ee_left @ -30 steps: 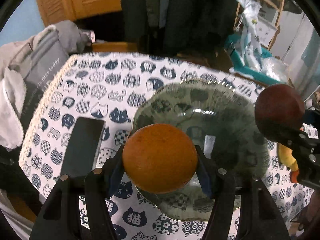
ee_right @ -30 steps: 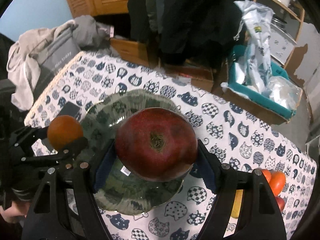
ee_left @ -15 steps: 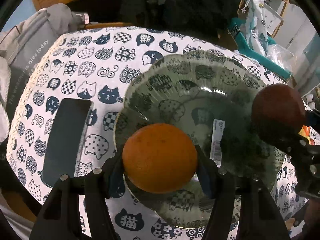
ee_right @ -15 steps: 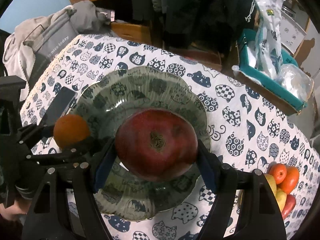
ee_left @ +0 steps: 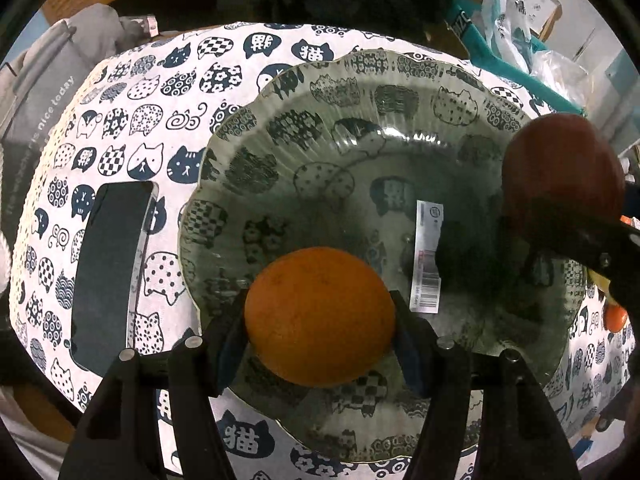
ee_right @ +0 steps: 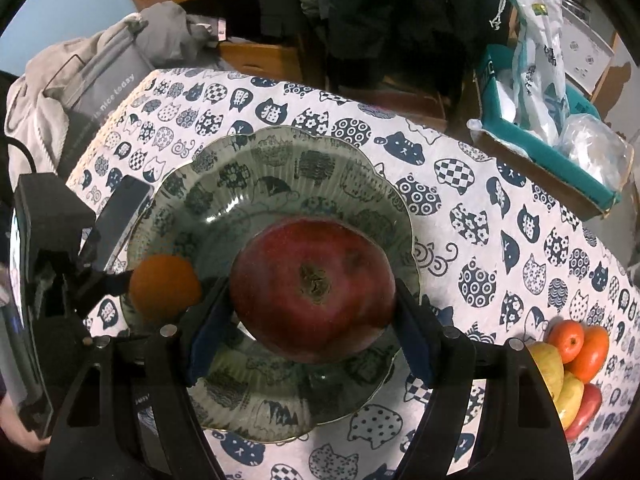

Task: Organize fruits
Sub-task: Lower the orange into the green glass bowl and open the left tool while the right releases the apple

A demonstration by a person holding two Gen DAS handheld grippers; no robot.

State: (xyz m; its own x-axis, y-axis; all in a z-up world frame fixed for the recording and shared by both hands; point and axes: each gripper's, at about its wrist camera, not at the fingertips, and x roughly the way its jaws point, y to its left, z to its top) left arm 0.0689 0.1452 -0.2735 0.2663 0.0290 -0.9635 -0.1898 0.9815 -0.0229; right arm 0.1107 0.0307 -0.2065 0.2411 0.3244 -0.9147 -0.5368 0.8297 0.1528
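Note:
My left gripper point(ee_left: 320, 320) is shut on an orange point(ee_left: 319, 316) and holds it above the near part of a green glass plate point(ee_left: 360, 92). My right gripper point(ee_right: 314, 300) is shut on a dark red apple point(ee_right: 314, 288) and holds it above the same plate point(ee_right: 280, 160). The apple also shows at the right of the left wrist view point(ee_left: 560, 172). The orange also shows at the left of the right wrist view point(ee_right: 165, 288). The plate holds only a barcode sticker point(ee_left: 428, 256).
A black phone point(ee_left: 110, 272) lies on the cat-print tablecloth point(ee_left: 152, 92) left of the plate. A pile of loose fruit point(ee_right: 572, 364) sits at the table's right. A grey bag point(ee_right: 100, 92) lies beyond the left edge, a teal box point(ee_right: 552, 136) beyond the far right.
Both grippers have moved forward and lower over the plate with their fruit; the plate now looks larger and closer in both views.

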